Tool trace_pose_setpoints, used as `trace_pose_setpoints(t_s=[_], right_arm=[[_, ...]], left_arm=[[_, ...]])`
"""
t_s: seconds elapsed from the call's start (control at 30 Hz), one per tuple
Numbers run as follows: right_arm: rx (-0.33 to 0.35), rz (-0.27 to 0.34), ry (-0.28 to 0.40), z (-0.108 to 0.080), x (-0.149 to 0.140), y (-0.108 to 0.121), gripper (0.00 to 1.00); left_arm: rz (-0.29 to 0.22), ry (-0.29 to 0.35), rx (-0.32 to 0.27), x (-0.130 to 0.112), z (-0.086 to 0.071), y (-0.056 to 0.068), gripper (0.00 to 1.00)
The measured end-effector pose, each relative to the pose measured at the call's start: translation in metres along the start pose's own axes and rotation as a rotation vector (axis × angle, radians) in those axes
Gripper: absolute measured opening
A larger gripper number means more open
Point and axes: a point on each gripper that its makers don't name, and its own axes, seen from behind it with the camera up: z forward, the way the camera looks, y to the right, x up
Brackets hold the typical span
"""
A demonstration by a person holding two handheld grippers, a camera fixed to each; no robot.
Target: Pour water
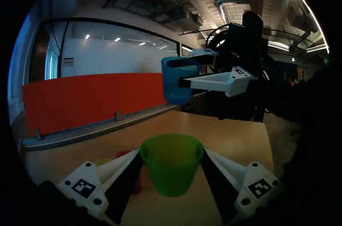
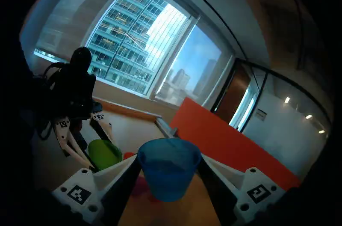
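A green cup (image 1: 172, 164) stands upright between the fingers of my left gripper (image 1: 171, 170), which is shut on it, just above the wooden table (image 1: 231, 136). Farther off and higher hangs a blue cup (image 1: 178, 79), held by the other gripper (image 1: 205, 81). In the right gripper view that blue cup (image 2: 169, 167) sits upright between my right gripper's (image 2: 169, 174) fingers, shut on it. The green cup (image 2: 104, 154) appears low on the left there, tilted in the view and held by the left gripper (image 2: 85, 147). Water inside either cup cannot be made out.
An orange partition (image 1: 94, 97) runs along the table's far side with a metal rail (image 1: 107, 123) in front. Small pink and yellow things (image 1: 124, 155) lie on the table under the green cup. A large window (image 2: 141, 50) lies behind. A dark-clad person (image 2: 75, 84) holds the grippers.
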Motion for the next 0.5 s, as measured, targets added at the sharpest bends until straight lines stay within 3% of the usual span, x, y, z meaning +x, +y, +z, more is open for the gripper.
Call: trace_pose_setpoints(t_s=[0.5], right_arm=[[0.006, -0.107, 0.001, 0.013, 0.018, 0.0, 0.91]], left_arm=[[-0.001, 0.011, -0.011, 0.003, 0.003, 0.003, 0.88]])
